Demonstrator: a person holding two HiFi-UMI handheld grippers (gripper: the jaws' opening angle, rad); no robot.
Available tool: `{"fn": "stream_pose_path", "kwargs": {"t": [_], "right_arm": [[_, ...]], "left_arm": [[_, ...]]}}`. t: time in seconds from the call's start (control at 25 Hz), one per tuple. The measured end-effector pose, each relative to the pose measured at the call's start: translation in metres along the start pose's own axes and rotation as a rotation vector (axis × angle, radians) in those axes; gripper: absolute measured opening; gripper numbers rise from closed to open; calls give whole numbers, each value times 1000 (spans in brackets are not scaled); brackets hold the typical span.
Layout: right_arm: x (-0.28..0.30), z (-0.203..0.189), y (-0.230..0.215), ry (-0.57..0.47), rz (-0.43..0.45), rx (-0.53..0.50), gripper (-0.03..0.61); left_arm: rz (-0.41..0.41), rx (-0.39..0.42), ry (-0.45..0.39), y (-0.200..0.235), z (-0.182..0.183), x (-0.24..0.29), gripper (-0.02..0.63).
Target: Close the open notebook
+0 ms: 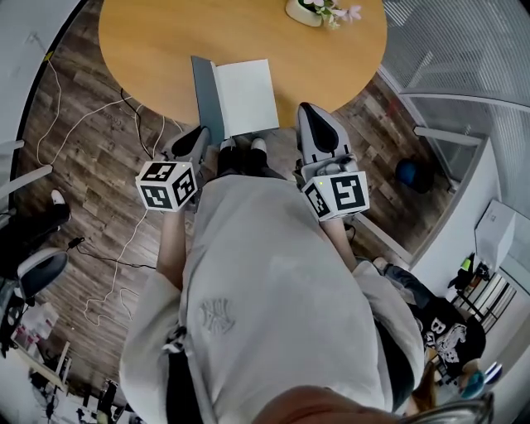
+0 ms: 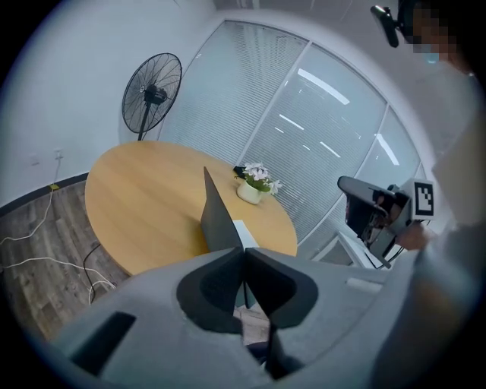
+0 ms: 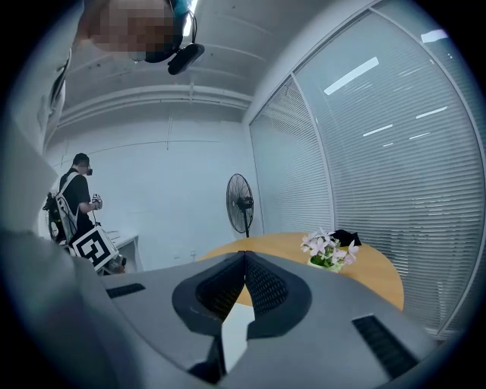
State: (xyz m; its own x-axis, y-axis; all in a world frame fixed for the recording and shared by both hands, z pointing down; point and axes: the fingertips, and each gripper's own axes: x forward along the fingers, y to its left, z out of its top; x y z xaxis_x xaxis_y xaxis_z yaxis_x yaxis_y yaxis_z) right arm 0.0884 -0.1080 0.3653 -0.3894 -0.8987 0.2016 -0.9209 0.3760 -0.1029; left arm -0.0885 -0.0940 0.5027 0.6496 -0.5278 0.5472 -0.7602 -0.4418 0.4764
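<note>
Notebook (image 1: 244, 95) lies open at the near edge of the round wooden bench (image 1: 166, 50), straight ahead of me. Its white page rests flat on the wood, and its grey cover stands up steeply on the left side. From the left gripper view that cover shows as a dark upright panel just beyond the jaws.

My left gripper (image 2: 244, 252) has its jaws pressed together with nothing between them. It is off the bench edge, near the notebook's lower left corner. My right gripper (image 3: 244, 257) is also pressed together and empty. It is off to the right of the notebook and points across the bench.

A pot of pale flowers (image 1: 310, 12) sits at the far side of the bench, well apart from the notebook. A standing fan (image 2: 152, 95) is behind the bench by the blinds. White cables (image 1: 124, 240) trail over the wood floor on my left.
</note>
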Motion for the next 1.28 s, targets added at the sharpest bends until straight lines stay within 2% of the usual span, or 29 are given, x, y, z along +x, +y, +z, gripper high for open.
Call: {"fn": "stream_pose_path", "kwargs": {"t": [0.52,0.92,1.28], "right_arm": [[-23,4,-34,-27,65,2,-6],[-35,9,-54,-50,77,2,-6],[-41,9,-72,-50,61,10,-6]], "left_arm": [[97,-4,-59,-33,3,17,23],[89,9,-60,-59,0,42,23],[73,52,-6,-77,-6,72,23]]}}
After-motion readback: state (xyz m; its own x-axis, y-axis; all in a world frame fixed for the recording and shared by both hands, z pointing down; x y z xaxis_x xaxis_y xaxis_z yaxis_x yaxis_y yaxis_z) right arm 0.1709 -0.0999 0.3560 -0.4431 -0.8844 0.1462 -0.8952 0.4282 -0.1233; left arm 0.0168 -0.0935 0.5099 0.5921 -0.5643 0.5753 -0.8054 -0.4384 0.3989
